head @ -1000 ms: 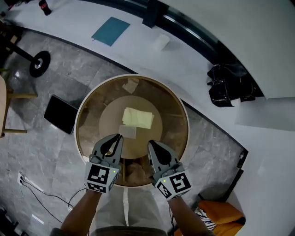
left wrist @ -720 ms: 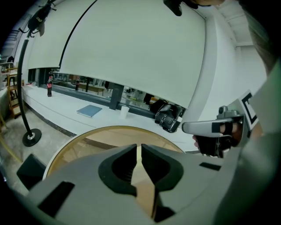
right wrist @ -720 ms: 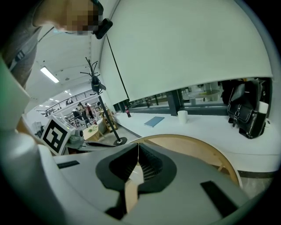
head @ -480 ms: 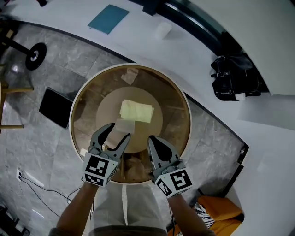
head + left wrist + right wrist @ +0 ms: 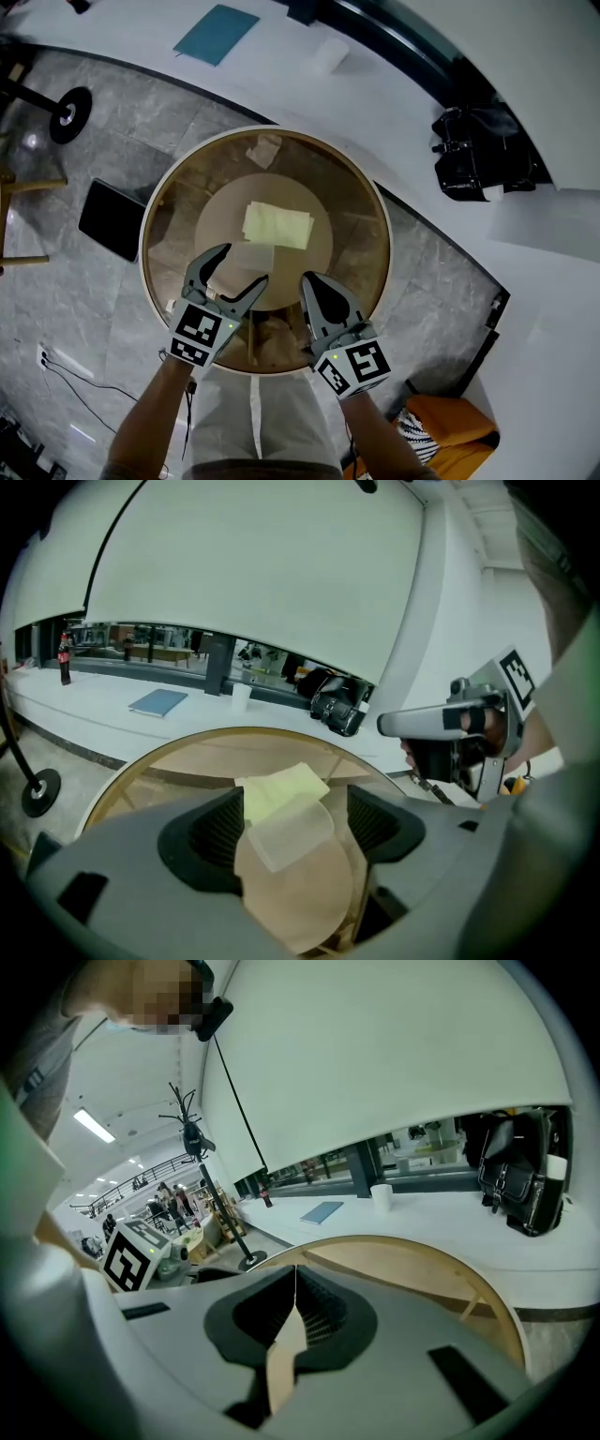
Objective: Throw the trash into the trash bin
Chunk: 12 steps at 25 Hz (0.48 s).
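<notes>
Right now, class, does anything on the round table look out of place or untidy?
Yes. Loose litter lies on the round table: a yellow sheet near the middle, a pale scrap askew at its near corner, and a crumpled scrap by the far rim. Nothing looks spilled or broken.

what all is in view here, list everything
table: one, round, wood-rimmed, middle
yellow paper: one, table centre
whitish sheet: one, beside the yellow paper, near side
crumpled scrap: one, pale, table's far edge
book: one, teal, white ledge
cup: one, white, ledge
bag: one, black, ledge right
flat slab: one, black, floor left of table
left claw: one, grey, above whitish sheet, jaws just opened, gripping nothing
right claw: one, grey, shut, empty, beside left claw
</notes>
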### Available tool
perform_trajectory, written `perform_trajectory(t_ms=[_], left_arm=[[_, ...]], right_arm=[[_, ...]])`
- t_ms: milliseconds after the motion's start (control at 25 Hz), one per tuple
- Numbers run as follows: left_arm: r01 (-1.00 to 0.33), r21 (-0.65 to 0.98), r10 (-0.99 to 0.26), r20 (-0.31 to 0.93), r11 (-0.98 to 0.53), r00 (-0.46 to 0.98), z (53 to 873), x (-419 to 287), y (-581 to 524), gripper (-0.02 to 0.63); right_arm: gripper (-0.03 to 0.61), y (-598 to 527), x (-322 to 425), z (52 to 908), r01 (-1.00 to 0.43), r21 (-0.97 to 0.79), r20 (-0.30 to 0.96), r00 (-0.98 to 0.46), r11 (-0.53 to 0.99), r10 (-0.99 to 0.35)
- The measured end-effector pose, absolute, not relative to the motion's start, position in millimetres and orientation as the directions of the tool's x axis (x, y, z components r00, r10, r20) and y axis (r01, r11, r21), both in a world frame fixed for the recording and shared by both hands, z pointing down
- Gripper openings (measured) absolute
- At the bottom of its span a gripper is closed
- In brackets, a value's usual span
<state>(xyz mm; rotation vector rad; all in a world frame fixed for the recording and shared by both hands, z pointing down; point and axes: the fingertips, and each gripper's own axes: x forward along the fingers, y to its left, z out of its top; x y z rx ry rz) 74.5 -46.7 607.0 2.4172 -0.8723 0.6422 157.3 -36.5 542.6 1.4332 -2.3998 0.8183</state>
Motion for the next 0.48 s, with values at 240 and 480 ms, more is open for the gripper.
perform_trajectory(t_ms=[240,480], left_arm=[[-0.617,0.219,-0.381,0.620,-0.756,0.686,637,77,-46,0.341],[-0.554,0.220,-0.302,0.652,-0.803,0.696,671,83,-43,0.356]], right_arm=[[0.018,-33,161,553,-0.867,-0.356,0.480,-0.491,0.350,-0.727],[0.020,-30,159,560,-0.869,-0.358,0.492,-0.487,0.342,-0.721]])
